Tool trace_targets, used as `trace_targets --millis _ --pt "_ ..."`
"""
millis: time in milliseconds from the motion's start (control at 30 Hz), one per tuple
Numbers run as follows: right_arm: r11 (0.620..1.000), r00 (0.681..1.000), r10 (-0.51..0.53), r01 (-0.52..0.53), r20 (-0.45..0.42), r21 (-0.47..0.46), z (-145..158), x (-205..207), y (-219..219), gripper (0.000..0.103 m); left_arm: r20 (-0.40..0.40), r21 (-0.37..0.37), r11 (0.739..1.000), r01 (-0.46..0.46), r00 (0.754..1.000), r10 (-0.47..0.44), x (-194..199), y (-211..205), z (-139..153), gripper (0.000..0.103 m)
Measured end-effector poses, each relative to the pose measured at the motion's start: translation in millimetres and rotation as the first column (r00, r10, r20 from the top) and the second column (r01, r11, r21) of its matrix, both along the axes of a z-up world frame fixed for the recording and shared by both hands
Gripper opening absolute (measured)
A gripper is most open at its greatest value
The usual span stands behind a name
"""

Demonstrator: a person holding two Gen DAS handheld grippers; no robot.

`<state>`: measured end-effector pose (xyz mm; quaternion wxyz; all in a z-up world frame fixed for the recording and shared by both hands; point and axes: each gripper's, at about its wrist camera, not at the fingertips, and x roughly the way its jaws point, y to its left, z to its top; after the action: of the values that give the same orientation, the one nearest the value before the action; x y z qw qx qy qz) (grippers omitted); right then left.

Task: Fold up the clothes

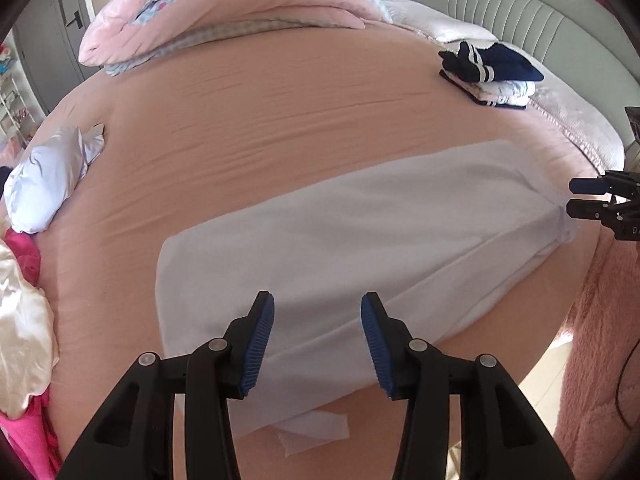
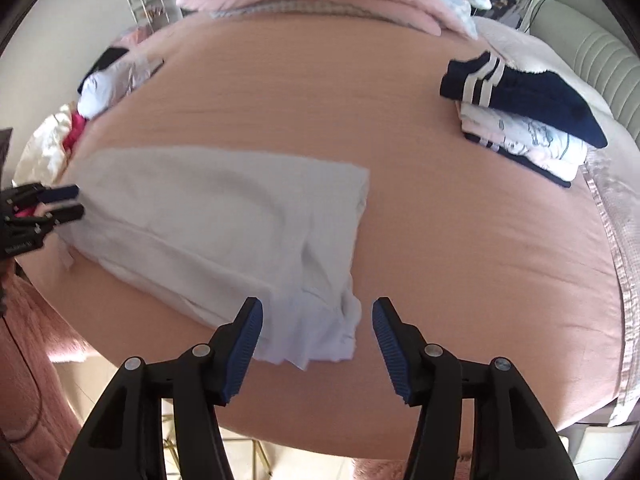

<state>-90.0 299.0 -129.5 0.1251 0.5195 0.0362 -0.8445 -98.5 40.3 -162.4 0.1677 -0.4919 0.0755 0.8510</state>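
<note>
Blue-padded, my left tool [image 1: 317, 340] and right tool [image 2: 317, 346] both hang spread, pinching nothing, over opposite ends of the white garment [image 1: 340, 232], which lies folded lengthwise on the pink bed [image 1: 280, 112] near its front edge.

white garment [image 1: 360, 232] folded into a long flat strip, lying on the pink bed sheet [image 1: 280, 112] near its front edge

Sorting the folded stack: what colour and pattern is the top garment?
Navy with white stripes on the top garment, clearest in the right wrist view.
</note>
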Motion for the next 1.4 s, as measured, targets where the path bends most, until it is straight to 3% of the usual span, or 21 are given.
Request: trace_targets --millis 67,167,300,433,533,667,767,867,967,1033,1133,1267,1333,1400 --pt "0.999 0.999 -0.009 0.006 -0.052 -0.049 13.7 -0.8 -11.4 0.057 0.019 0.035 0.999 0.006 1.000 -0.007 -23.1 8.3 -14.1 0.042" --pt "0.998 0.998 0.019 -0.022 -0.056 -0.055 2.6 -11.1 -32.3 0.057 0.058 0.034 0.999 0.031 0.998 -0.033 -37.2 23.5 -32.6 0.042" --pt "0.998 0.998 0.055 -0.056 0.019 0.010 -31.2 -14.6 -53.2 0.057 0.070 0.018 0.997 0.070 0.995 -0.071 -39.2 22.7 -40.4 0.042" --pt "0.980 0.988 0.156 -0.153 -0.011 0.130 -35.1 7.8 -59.1 0.058 0.092 -0.022 0.995 0.097 0.991 -0.094 -37.9 2.5 -37.7 0.042" --pt "0.978 0.983 0.181 -0.179 -0.016 0.111 -23.4 12.6 -52.0 0.058 0.103 -0.042 0.992 0.123 0.988 -0.118 -36.7 -7.7 -34.0 0.042" --pt "0.983 0.982 0.183 -0.181 -0.041 0.032 0.9 13.7 -39.4 0.058 0.043 -0.004 0.998 0.065 0.997 -0.064 -37.9 -16.8 -14.6 0.042" --pt "0.993 0.990 0.061 -0.073 -0.126 -0.089 26.3 -4.6 -32.2 0.058 0.017 0.070 0.997 -0.040 0.999 0.039 -48.1 -19.3 -14.0 0.042" --pt "0.994 0.994 -0.014 0.002 -0.112 -0.105 16.7 -26.5 -46.2 0.058 0.052 0.162 0.977 -0.138 0.990 0.131 -57.5 -12.9 -22.8 0.042" --pt "0.993 0.996 -0.068 0.061 -0.062 -0.102 -3.0 -43.1 -68.0 0.058 0.024 0.189 0.966 -0.178 0.984 0.176 -55.1 5.8 -29.3 0.042" --pt "0.992 0.991 -0.109 0.104 -0.078 -0.070 -12.0 -44.0 -83.1 0.058 -0.006 0.177 0.966 -0.188 0.981 0.192 -51.7 13.1 -33.6 0.043" --pt "0.992 0.991 -0.126 0.126 -0.036 0.009 -34.3 -52.1 -93.2 0.058 0.014 0.069 0.981 -0.179 0.984 0.178 -52.1 9.9 -47.2 0.043" --pt "1.000 1.000 -0.009 0.010 -0.016 0.028 -37.2 -44.3 -84.9 0.058 0.015 0.008 0.998 -0.057 0.998 0.057 -41.2 2.6 -41.8 0.044" --pt "0.998 0.999 0.049 -0.049 -0.016 0.033 -31.0 -35.5 -76.1 0.058 0.027 -0.010 1.000 -0.030 0.999 0.030 -38.9 -2.6 -35.9 0.044" --pt "0.999 0.998 0.053 -0.054 -0.019 -0.003 -23.2 -28.6 -66.9 0.058 0.014 0.023 0.998 -0.052 0.999 0.051 -33.6 -10.4 -28.8 0.044"
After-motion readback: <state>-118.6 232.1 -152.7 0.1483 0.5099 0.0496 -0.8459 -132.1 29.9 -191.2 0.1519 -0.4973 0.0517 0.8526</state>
